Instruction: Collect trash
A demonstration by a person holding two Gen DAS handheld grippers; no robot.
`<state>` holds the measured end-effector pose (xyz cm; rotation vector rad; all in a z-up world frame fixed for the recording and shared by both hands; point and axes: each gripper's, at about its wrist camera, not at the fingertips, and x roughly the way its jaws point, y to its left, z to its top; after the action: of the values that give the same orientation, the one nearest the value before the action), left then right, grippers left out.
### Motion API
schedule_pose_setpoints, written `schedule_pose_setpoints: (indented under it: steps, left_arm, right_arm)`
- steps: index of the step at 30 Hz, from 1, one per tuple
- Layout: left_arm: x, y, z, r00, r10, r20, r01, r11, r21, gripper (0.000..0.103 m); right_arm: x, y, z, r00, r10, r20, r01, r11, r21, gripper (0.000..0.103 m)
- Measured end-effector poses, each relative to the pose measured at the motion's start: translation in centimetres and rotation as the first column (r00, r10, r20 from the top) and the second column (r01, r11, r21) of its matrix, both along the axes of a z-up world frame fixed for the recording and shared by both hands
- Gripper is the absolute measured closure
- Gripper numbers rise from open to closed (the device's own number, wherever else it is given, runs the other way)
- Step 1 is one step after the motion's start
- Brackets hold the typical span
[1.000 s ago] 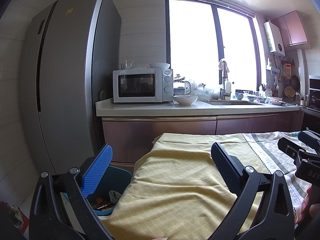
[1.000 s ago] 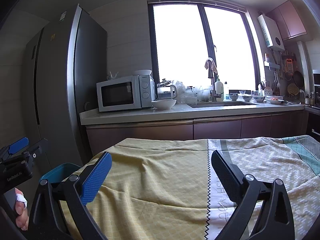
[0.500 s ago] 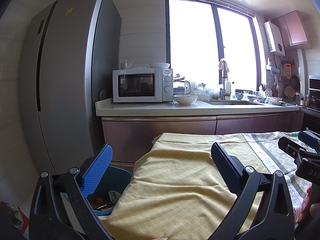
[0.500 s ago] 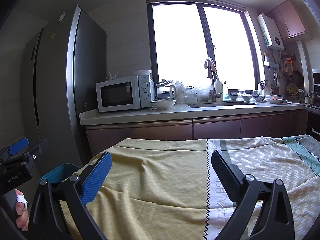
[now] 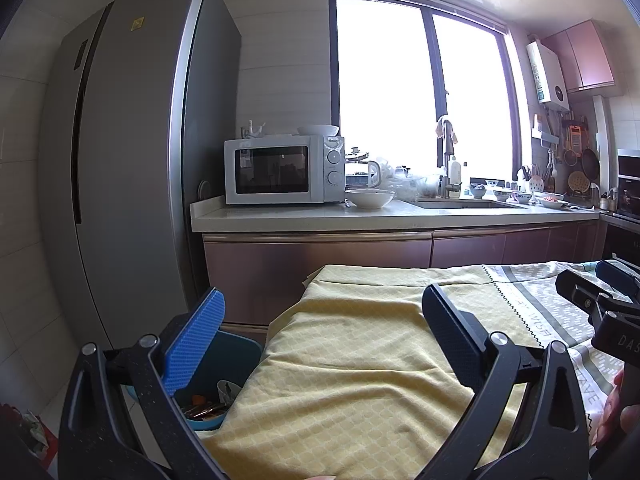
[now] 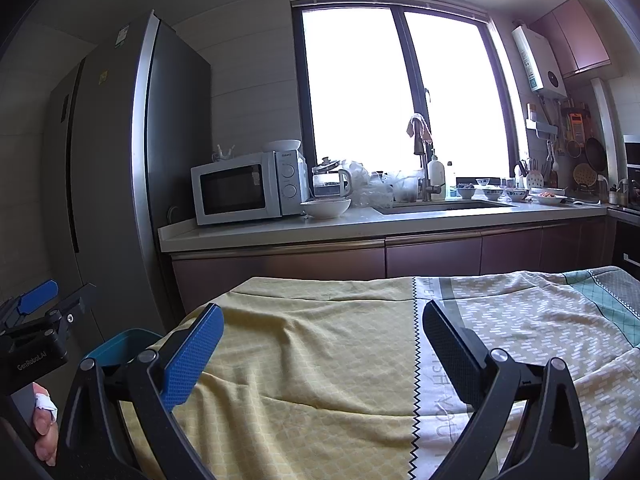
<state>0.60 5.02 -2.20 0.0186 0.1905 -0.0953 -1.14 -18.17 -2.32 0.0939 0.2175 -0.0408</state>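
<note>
A blue trash bin [image 5: 234,356] stands on the floor at the table's left end, with wrappers and scraps [image 5: 204,410] inside; its rim [image 6: 120,346] also shows in the right wrist view. My left gripper [image 5: 322,312] hovers open over the table's left edge, nothing between its fingers. My right gripper [image 6: 322,328] is open too, held above the yellow tablecloth [image 6: 320,360], empty. Each gripper shows at the edge of the other's view. No loose trash is visible on the cloth.
A tall grey fridge [image 5: 132,168] stands left of the bin. Behind the table runs a counter [image 5: 360,220] with a white microwave [image 5: 280,170], a white bowl [image 5: 370,199], a sink and dishes. A red-patterned item [image 5: 32,428] lies on the floor at far left.
</note>
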Motion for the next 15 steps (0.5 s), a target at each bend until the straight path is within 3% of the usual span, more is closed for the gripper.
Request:
schedule_pose_setpoints:
  steps: [15]
  left_arm:
    - [0.07, -0.07, -0.13, 1.0, -0.002, 0.001, 0.002, 1.0, 0.002, 0.006]
  right_arm:
    - [-0.1, -0.11, -0.05, 1.0, -0.005, -0.002, 0.005, 1.0, 0.006, 0.007]
